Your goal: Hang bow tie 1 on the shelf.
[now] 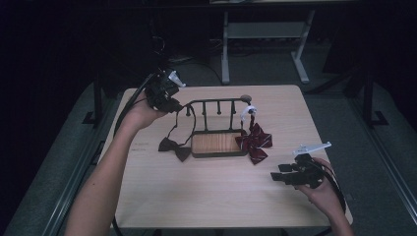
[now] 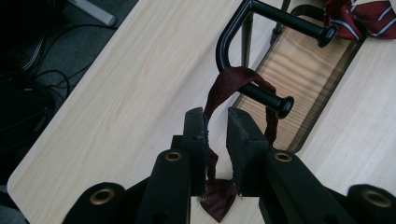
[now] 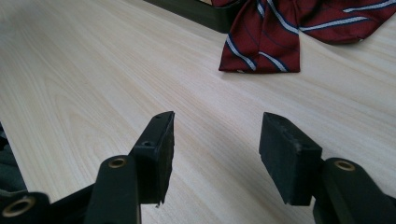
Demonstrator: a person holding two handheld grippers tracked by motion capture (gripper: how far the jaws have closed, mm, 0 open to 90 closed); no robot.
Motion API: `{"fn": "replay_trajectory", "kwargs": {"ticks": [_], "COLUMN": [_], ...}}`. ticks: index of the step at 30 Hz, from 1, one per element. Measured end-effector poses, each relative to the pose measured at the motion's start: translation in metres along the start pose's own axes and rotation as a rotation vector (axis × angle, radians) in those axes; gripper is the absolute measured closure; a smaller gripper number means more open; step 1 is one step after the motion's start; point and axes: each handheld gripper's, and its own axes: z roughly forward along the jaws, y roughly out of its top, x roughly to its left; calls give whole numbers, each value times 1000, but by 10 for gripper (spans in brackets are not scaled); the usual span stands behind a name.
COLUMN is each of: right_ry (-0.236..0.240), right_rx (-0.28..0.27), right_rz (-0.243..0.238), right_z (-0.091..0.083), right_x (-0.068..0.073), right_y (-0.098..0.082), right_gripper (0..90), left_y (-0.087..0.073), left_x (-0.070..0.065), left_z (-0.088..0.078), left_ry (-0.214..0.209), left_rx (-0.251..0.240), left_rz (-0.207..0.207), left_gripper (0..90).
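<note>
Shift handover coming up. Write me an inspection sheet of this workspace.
Surface: pale wooden table, bare around the rack.
Job's things: black metal rack with wooden base; dark maroon bow tie, its strap looped over a rack peg; striped red bow tie beside the base.
Clutter: nothing seen.
Grippers: left gripper slightly open, strap between the jaws; right gripper open, empty.
Cables: black cable from left gripper.
Surroundings: dark floor, grey table frame.

A dim room, grey floor [image 1: 344, 123], white desk frame [image 1: 265, 34] behind.
</note>
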Motion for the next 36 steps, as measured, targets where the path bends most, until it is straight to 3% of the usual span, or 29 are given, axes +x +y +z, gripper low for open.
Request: {"fn": "replay_trajectory", "kwargs": {"ticks": [18, 30, 36], "right_ry": [-10, -14, -15], "right_rx": [-5, -12, -10], "right_rz": [5, 1, 1], "right_z": [-2, -3, -4], "right_x": [-1, -3, -4], "right_y": [0, -1, -1], "right_gripper": [437, 432, 426], "left_y": [-31, -45, -57], "left_x": [-7, -13, -15], "left_z": [-5, -6, -6], "left_ry": [-45, -59, -67], "left_rx": [-59, -62, -72], "left_rz": [-37, -40, -65], "left_gripper": [735, 698, 677]}}
